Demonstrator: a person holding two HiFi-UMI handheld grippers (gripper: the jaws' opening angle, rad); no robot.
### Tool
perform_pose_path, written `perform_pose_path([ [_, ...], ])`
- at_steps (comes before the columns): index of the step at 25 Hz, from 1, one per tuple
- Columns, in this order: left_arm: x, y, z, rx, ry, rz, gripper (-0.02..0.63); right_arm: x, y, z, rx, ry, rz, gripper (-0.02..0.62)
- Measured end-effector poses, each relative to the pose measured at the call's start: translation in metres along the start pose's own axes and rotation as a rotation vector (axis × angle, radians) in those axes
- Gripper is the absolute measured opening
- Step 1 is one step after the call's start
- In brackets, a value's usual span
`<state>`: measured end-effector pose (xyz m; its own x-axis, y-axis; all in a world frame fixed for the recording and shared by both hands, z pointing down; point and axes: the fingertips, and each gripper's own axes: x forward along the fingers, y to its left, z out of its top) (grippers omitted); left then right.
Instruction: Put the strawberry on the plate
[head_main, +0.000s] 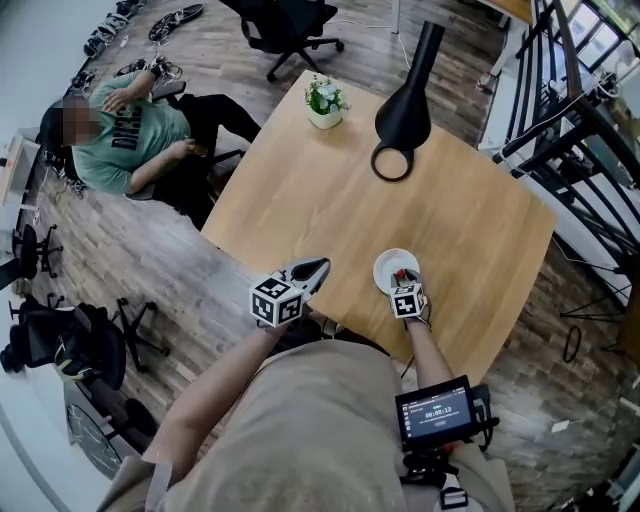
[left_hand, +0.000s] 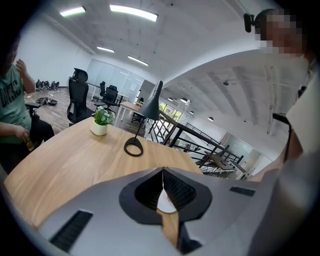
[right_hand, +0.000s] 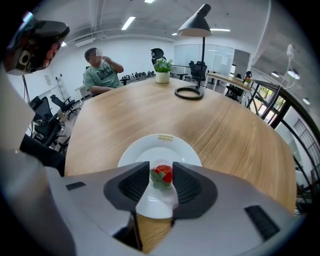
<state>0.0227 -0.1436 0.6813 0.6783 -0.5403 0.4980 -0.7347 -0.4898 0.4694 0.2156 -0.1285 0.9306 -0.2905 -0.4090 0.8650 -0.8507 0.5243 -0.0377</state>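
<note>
The right claw (right_hand: 161, 172) clamps the strawberry (right_hand: 163, 173) over the plate (right_hand: 160, 143) at the near edge of the surface (right_hand: 230, 125), positioned for release. The left claw (left_hand: 163, 172) is closed and empty.

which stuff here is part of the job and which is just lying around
Job: strawberry, gripped in the right gripper fingers over the white plate.

Lying about: black lamp, potted plant, seated person; left gripper shut, empty.
</note>
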Motion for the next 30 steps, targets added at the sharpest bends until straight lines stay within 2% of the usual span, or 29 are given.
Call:
perform_pose_path([
  [2, -0.006, 0.003, 0.001, -0.01, -0.01, 0.003, 0.002, -0.007, 0.004, 0.006, 0.002, -0.031, 0.006, 0.136],
  [3, -0.009, 0.004, 0.003, -0.015, -0.017, 0.002, 0.002, -0.012, 0.006, 0.01, 0.013, -0.055, 0.009, 0.175],
  [7, -0.016, 0.005, 0.01, -0.029, -0.054, 0.001, 0.002, -0.038, 0.001, 0.037, 0.064, -0.195, 0.0, 0.196],
  [10, -0.021, 0.004, 0.013, -0.042, -0.078, -0.008, 0.002, -0.073, -0.005, 0.063, 0.061, -0.311, -0.053, 0.196],
  [17, -0.025, -0.01, 0.031, -0.044, -0.132, -0.053, 0.002, -0.191, -0.022, 0.139, 0.054, -0.622, -0.178, 0.196],
  [22, -0.029, -0.032, 0.058, -0.027, -0.193, -0.127, 0.002, -0.289, -0.023, 0.177, 0.061, -0.811, -0.253, 0.195],
  [28, -0.045, -0.046, 0.086, -0.026, -0.24, -0.172, 0.002, -0.396, -0.004, 0.196, 0.038, -0.946, -0.323, 0.195],
  [30, -0.042, -0.057, 0.105, 0.003, -0.255, -0.2, 0.002, -0.425, -0.009, 0.2, 0.031, -0.98, -0.362, 0.195],
])
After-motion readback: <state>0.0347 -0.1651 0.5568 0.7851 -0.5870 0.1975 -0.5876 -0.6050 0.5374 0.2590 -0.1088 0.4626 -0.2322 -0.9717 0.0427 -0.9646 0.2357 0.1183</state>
